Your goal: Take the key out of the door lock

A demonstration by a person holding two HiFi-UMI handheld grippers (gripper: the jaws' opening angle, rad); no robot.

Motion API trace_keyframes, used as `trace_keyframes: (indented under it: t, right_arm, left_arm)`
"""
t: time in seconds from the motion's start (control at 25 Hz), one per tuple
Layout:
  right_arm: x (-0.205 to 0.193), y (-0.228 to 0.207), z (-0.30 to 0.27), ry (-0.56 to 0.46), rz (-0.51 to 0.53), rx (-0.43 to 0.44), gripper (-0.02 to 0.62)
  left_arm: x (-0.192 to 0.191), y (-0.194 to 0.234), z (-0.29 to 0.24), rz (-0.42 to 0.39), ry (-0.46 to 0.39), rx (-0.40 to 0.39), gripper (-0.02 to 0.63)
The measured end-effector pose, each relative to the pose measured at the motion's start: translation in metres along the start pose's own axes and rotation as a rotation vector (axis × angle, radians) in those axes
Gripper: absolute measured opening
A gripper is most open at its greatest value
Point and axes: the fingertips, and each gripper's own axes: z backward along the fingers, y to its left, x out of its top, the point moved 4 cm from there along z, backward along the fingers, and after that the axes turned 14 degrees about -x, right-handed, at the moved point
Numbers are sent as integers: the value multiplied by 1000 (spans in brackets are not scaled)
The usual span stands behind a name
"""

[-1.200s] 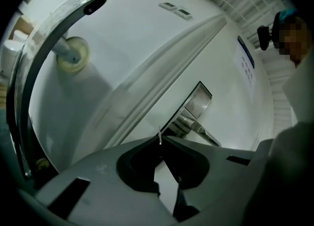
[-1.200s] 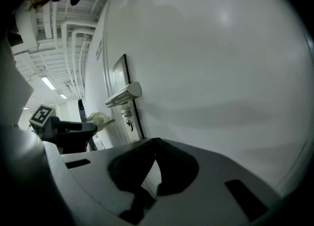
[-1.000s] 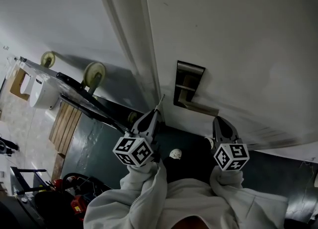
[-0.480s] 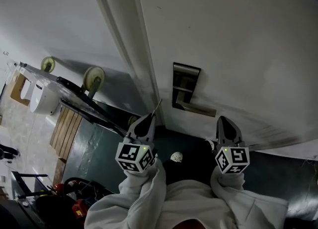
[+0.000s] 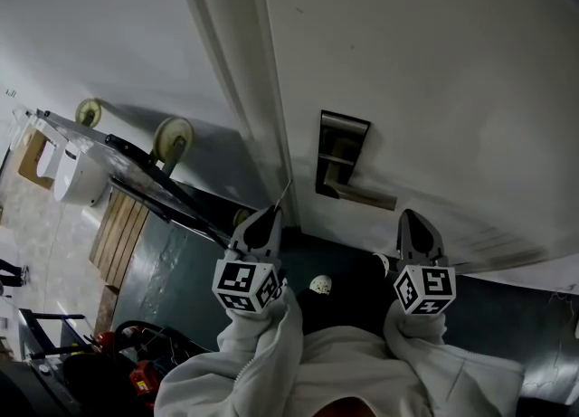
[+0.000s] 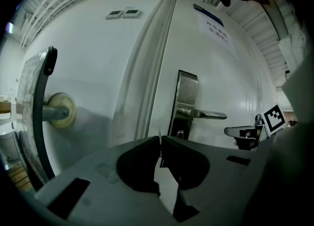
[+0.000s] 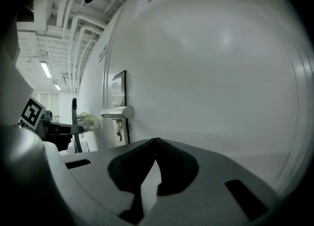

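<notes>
The white door (image 5: 434, 71) carries a steel lock plate (image 5: 342, 155) with a lever handle (image 5: 366, 195). In the left gripper view the plate (image 6: 187, 92), the lever (image 6: 206, 114) and the keyhole (image 6: 180, 133) lie just ahead. My left gripper (image 5: 271, 213) (image 6: 160, 140) is shut on the key (image 5: 287, 193), a thin metal blade (image 6: 159, 137) standing up between the jaw tips, a short way off the door. To the right of the handle my right gripper (image 5: 414, 218) (image 7: 156, 140) is shut with nothing in it. The right gripper view shows the lock plate (image 7: 118, 90) side-on.
The door frame (image 5: 258, 108) runs up left of the lock. A tipped cart with pale wheels (image 5: 172, 137) leans against the wall at the left; its wheel (image 6: 61, 110) is close to my left gripper. A wooden pallet (image 5: 122, 225) lies on the dark floor below it.
My left gripper has drawn back a little from the door, down and to the left, with the key blade still in its jaws. The right gripper has barely moved.
</notes>
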Motion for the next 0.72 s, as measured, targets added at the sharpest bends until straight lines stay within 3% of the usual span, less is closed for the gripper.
trace_keyframes:
  t: [0.72]
  right_arm:
    - [-4, 19, -4, 26, 10, 34, 51]
  left_arm:
    - [-6, 1, -9, 32, 9, -31, 26]
